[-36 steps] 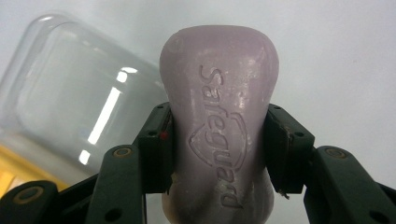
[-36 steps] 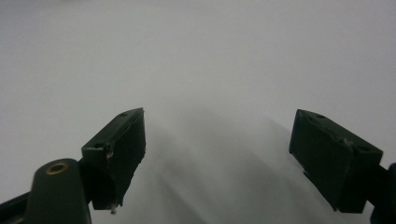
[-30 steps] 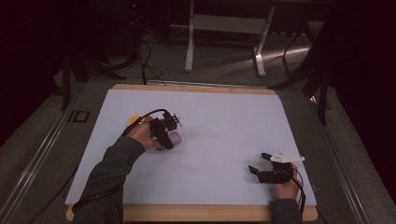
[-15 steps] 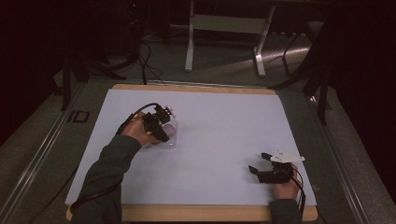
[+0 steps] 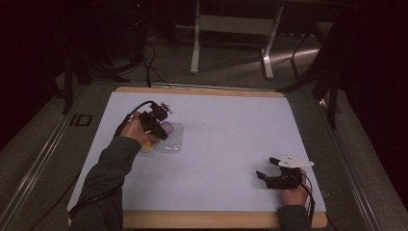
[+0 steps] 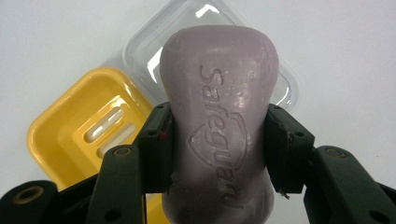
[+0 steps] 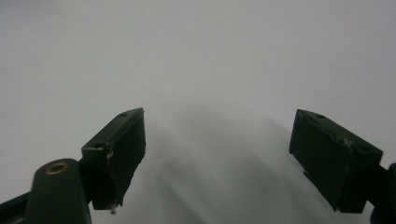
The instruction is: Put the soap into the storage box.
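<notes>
Lilac soap bar (image 6: 218, 126) sits clamped between the pads of the left claw (image 5: 160, 126), which has carried it from farther right on the counter (image 5: 226, 144) to just above the clear plastic lid (image 6: 205, 28) and yellow soap dish (image 6: 88, 130); setting it into the dish looks like the next step. The right claw (image 7: 217, 154) rests wide open and empty. Embossed on the bar: "Safeguard"
</notes>
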Demonstrator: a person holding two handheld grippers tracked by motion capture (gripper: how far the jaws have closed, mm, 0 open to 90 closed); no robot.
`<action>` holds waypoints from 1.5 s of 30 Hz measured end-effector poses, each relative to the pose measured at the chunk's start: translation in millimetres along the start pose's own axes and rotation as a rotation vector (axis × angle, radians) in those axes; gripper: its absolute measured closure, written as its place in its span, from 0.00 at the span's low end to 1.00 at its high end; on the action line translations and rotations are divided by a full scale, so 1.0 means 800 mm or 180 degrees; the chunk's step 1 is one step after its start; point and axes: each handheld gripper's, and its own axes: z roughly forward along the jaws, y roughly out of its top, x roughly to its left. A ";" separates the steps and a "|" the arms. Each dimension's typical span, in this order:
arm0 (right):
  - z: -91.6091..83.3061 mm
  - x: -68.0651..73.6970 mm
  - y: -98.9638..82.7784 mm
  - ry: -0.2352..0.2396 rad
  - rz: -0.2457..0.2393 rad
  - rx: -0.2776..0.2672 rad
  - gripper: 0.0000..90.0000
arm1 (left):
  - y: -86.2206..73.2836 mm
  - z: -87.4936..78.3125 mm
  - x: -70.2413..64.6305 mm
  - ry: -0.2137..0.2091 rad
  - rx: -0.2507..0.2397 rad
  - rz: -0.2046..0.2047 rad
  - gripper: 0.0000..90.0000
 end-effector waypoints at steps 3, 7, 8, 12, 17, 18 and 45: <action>0.000 0.000 0.000 -0.0001 -0.0001 0.0001 0.20 | -0.001 0.001 0.004 0.0035 0.0020 -0.0035 0.55; 0.000 0.000 0.000 -0.0001 -0.0003 0.0002 0.20 | -0.004 0.004 0.011 0.0040 0.0053 -0.0131 0.55; 0.000 0.000 0.000 -0.0003 -0.0002 0.0001 0.20 | -0.005 0.005 0.013 0.0046 0.0049 -0.0152 0.55; 0.000 0.000 0.000 -0.0003 -0.0002 0.0001 0.20 | -0.009 0.009 0.019 0.0060 0.0023 -0.0206 0.55; 0.000 0.001 0.000 -0.0010 -0.0009 -0.0002 0.20 | -0.013 0.013 0.027 0.0080 0.0036 -0.0313 0.55; 0.000 0.001 0.000 -0.0011 -0.0014 -0.0004 0.20 | -0.013 0.014 0.029 0.0090 0.0039 -0.0331 0.55; 0.000 0.002 0.000 -0.0011 -0.0032 0.0005 0.20 | -0.030 0.024 0.059 0.0245 0.0100 -0.0830 0.55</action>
